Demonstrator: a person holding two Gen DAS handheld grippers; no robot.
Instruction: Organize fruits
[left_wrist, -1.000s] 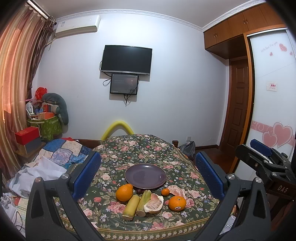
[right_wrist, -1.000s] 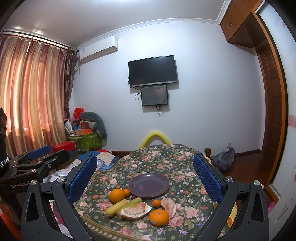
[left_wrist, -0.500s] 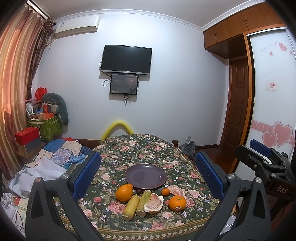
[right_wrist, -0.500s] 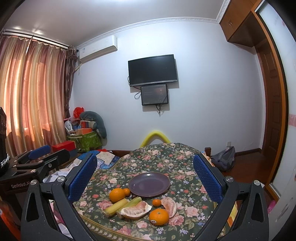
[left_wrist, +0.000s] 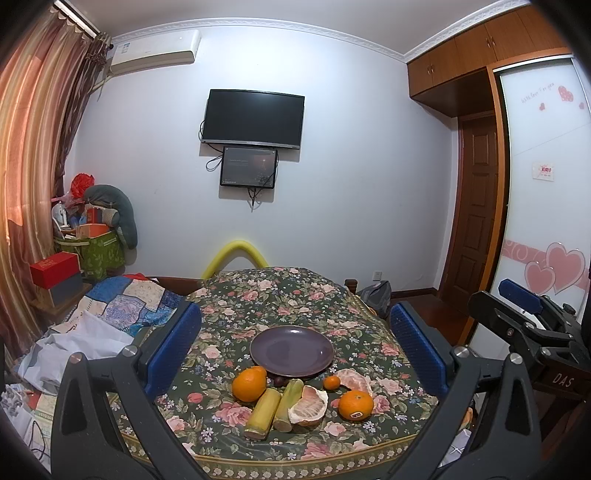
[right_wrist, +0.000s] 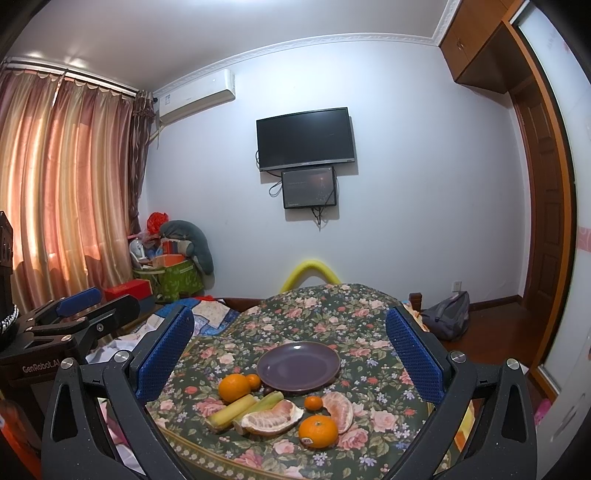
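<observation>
Left gripper (left_wrist: 295, 343), right gripper (right_wrist: 290, 343): jaws wide, holding nothing; purple plate (left_wrist: 291, 350) at table (left_wrist: 236, 295) centre; oranges (left_wrist: 249, 384), pomelo pieces (left_wrist: 308, 406), sugarcane sections (left_wrist: 263, 413) at 6 o'clock of plate

A lived-in home room is showing here: a black flat television (left_wrist: 253, 117) is hanging at centre, striped pink curtains (right_wrist: 62, 192) are glowing at left, a floral tablecloth (left_wrist: 280, 295) is spreading below.

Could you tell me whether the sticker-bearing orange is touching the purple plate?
Apart. The right wrist view shows the orange near the table edge, with floral cloth and a small tangerine before the plate.
</observation>
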